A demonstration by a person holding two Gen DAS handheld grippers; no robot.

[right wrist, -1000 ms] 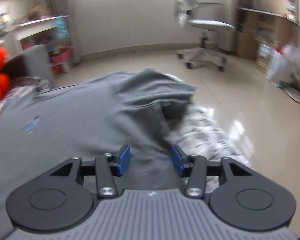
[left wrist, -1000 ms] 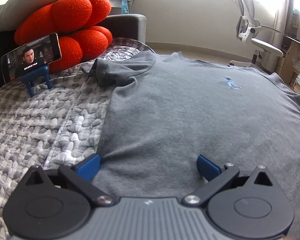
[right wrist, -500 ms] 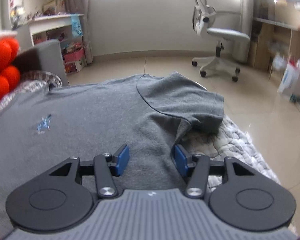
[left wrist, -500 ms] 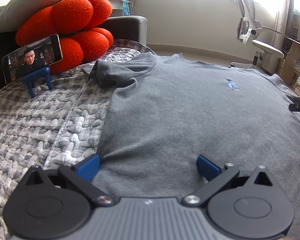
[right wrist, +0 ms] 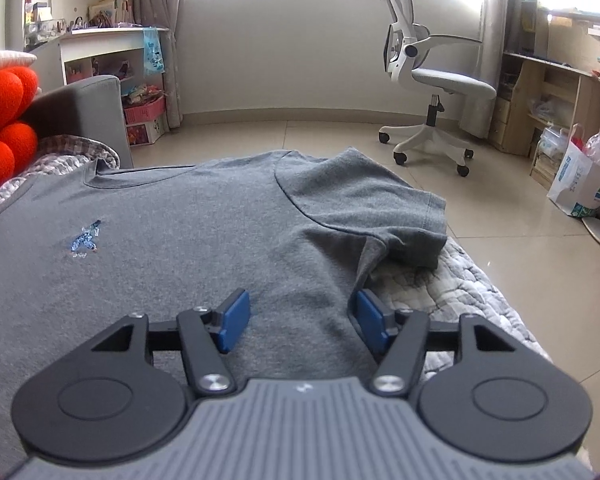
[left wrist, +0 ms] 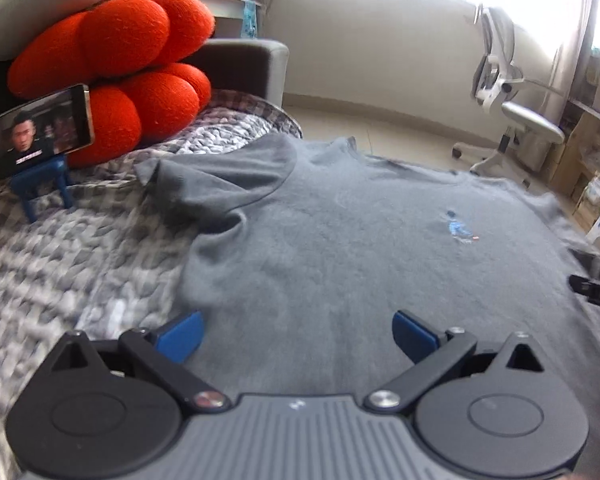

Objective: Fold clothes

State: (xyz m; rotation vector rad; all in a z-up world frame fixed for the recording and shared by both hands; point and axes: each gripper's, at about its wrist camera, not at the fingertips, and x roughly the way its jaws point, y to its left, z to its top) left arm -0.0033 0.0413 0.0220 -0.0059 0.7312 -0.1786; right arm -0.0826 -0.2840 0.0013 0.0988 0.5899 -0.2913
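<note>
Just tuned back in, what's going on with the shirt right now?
A person holds a gripper in each hand over a grey T-shirt spread flat, front up, on a quilt. No fold is made yet. The left gripper sits at the shirt's left side edge, jaws wide and gripping nothing. The right gripper straddles the other side edge below the sleeve; its jaws are opening, with cloth between them but not pinched.

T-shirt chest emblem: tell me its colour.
Blue, a small embroidered emblem on the grey T-shirt; clearest in the right wrist view.

Grey shirt [right wrist: 188, 248]; grey-white checked quilt [left wrist: 60, 248]; orange cushion [left wrist: 140, 60].
</note>
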